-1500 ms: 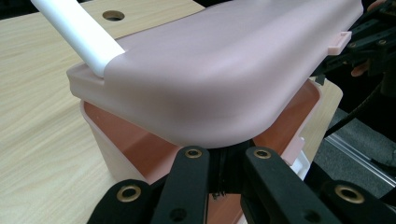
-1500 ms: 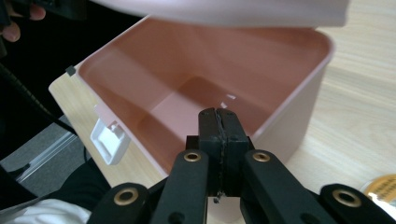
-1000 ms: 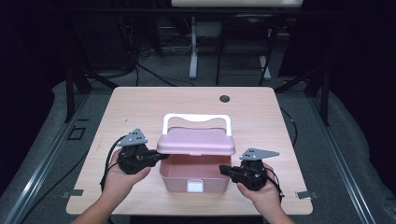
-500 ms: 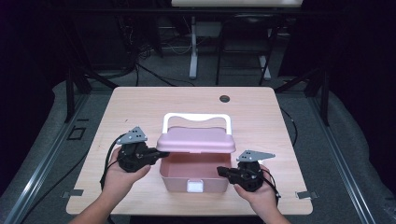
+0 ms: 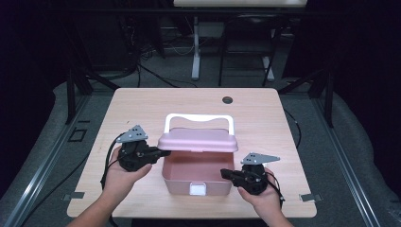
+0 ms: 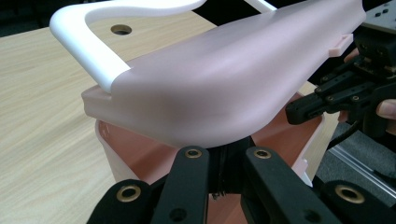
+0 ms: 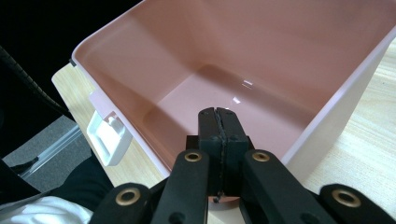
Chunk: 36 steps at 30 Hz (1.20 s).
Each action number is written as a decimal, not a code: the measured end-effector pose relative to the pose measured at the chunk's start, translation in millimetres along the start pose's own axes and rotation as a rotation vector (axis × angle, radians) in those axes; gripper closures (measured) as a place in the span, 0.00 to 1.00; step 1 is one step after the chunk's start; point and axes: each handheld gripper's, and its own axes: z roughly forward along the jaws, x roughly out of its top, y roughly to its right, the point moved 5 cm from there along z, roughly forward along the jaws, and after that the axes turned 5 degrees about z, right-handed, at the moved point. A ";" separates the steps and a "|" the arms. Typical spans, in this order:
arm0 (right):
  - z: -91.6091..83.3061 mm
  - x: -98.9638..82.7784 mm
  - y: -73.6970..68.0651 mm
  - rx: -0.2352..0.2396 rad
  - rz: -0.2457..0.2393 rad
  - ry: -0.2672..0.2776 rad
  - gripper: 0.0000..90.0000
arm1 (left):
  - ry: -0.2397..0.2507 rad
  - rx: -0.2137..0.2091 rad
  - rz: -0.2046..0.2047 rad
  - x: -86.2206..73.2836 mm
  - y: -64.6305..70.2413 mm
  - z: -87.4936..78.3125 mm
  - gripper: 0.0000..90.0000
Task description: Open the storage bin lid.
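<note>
High view, near edge first: two hands enter from 6 o'clock. The right gripper (image 5: 226,174) sits at the 4 o'clock corner of the pink storage box (image 5: 196,182), its jaws pressed together with nothing between them and their tips over the box's right rim. In the right gripper view the closed jaws reach over the rim above the bare interior, and the white latch (image 7: 108,136) hangs on the box's front wall at 9 o'clock.

The left gripper (image 5: 164,152) lies at 9 o'clock of the box, jaws closed, tips under the left edge of the pink lid (image 5: 197,140). Whether they pinch the lid or only bear it cannot be told; the left gripper view hides the tips beneath the lid's underside.

The lid is raised clear of the box at its near edge, tilted. Its white handle (image 5: 198,118) stands at 12 o'clock.

Beyond, the wooden table (image 5: 142,106) carries a round cable hole (image 5: 228,100) at 1 o'clock.
</note>
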 end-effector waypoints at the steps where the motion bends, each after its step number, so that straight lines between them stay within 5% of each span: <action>1: -0.1 -0.3 -0.1 0.001 -0.004 0.002 1.00 | 0.000 0.003 0.000 1.5 -0.7 -0.1 1.00; 36: -1.0 0.0 3.4 -0.014 0.009 0.021 1.00 | 0.043 0.037 -0.005 28.0 -11.7 -0.3 1.00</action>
